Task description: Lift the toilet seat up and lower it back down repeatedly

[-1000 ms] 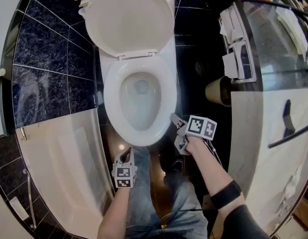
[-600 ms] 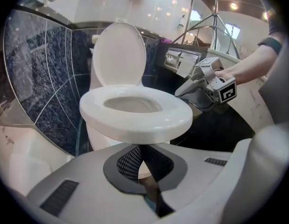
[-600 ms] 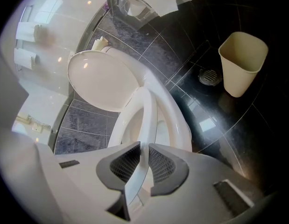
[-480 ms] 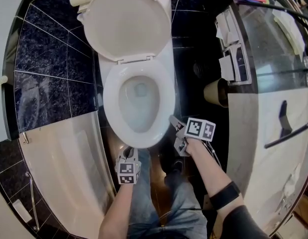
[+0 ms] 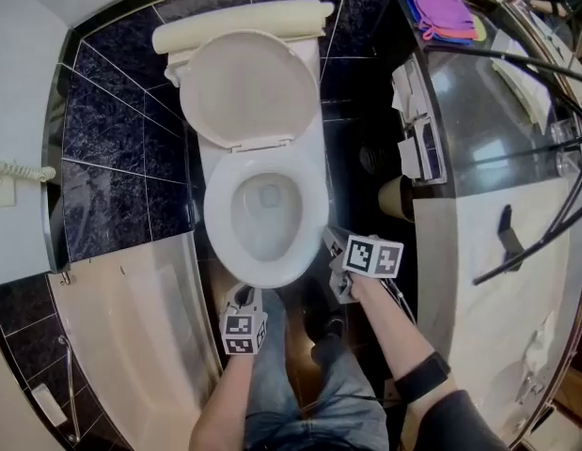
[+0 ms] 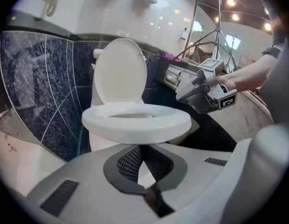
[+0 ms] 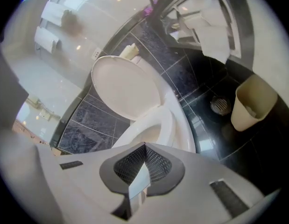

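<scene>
The white toilet has its lid standing up against the tank and its seat lying flat on the bowl. My left gripper is just short of the bowl's front edge; its jaws are shut and empty. In the left gripper view the seat fills the middle, level with the jaws, and the lid rises behind it. My right gripper hovers beside the bowl's front right, jaws shut on nothing and apart from the seat. That same gripper shows at the right of the left gripper view.
A white bathtub runs along the left. On the dark tiled floor right of the toilet are a beige bin and a floor drain. A vanity counter lines the right side. The person's legs are just behind the grippers.
The right gripper's jaws have closed. The head view has pulled back and tilted, so the toilet sits lower in frame; both grippers remain near the bowl's front.
</scene>
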The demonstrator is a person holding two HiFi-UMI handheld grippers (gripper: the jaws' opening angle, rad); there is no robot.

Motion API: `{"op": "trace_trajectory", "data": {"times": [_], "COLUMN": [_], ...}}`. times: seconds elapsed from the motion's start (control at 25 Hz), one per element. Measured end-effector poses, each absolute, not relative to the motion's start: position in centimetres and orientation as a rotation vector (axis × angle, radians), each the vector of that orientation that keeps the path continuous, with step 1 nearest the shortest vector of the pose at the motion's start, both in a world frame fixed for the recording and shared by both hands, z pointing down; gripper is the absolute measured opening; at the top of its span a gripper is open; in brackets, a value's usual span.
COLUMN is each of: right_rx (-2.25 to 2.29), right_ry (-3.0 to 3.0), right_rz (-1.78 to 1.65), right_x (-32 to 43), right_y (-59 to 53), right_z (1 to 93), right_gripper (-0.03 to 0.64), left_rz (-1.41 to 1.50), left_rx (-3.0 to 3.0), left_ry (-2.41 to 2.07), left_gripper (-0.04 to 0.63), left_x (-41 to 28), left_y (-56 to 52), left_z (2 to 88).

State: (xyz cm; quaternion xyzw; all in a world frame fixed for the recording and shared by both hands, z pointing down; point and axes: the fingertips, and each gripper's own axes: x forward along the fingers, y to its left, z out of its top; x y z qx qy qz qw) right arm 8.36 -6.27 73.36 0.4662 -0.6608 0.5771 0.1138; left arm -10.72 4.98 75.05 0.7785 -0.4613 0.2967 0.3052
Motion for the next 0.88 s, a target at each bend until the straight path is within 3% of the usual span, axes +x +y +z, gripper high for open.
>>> {"op": "trace_trajectory", "data": {"times": [0.56, 0.88], "right_rx": [1.433, 1.477], "right_ry": [-2.183, -2.215], "right_rz": [1.036, 0.816], "right_x": [7.0, 6.1], "right_y": [-15.5, -19.8], "right_z": [55.3, 50.4], "right_gripper": [0.008, 0.008], "left_rz": [0.638, 0.661], "left_rx": [2.202, 2.290], "left_ry": [-1.289, -1.258], "left_gripper": [-0.011, -0.009], "left_x": [-10.1, -9.9], "left_y": [-11.6, -19.4], "left_z": [61.8, 58.0]}}
